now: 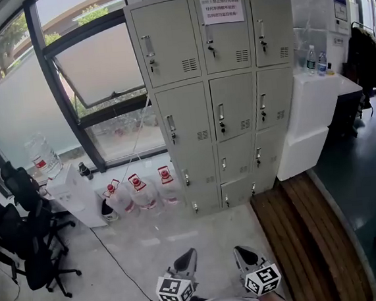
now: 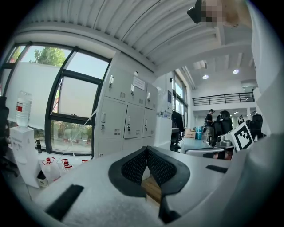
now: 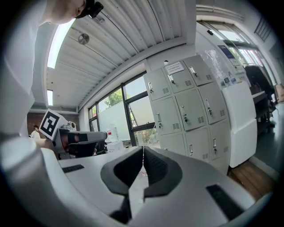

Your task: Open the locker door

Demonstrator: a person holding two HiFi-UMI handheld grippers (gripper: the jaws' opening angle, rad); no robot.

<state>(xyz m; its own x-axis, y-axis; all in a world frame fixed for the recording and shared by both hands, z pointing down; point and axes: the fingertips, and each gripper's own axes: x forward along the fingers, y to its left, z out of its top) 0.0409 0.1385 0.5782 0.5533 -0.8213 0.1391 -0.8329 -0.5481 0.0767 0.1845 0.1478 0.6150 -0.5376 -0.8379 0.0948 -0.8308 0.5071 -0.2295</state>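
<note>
The grey locker cabinet [image 1: 217,97] stands against the far wall, three columns wide, with every door closed and a paper notice on its top middle door. It also shows in the left gripper view, where the lockers [image 2: 126,117] are at mid distance, and in the right gripper view, where the lockers [image 3: 186,106] are to the right. My left gripper [image 1: 187,259] and right gripper [image 1: 243,254] are low at the front, side by side, several steps short of the cabinet. Both are shut with nothing between the jaws, as seen at the left gripper [image 2: 147,149] and the right gripper [image 3: 143,150].
Three water jugs [image 1: 139,192] stand on the floor left of the cabinet, beside a white water dispenser [image 1: 73,194]. Black office chairs [image 1: 25,241] crowd the left. A white cabinet [image 1: 312,118] and a wooden platform [image 1: 308,234] lie to the right. A black cable [image 1: 123,272] crosses the floor.
</note>
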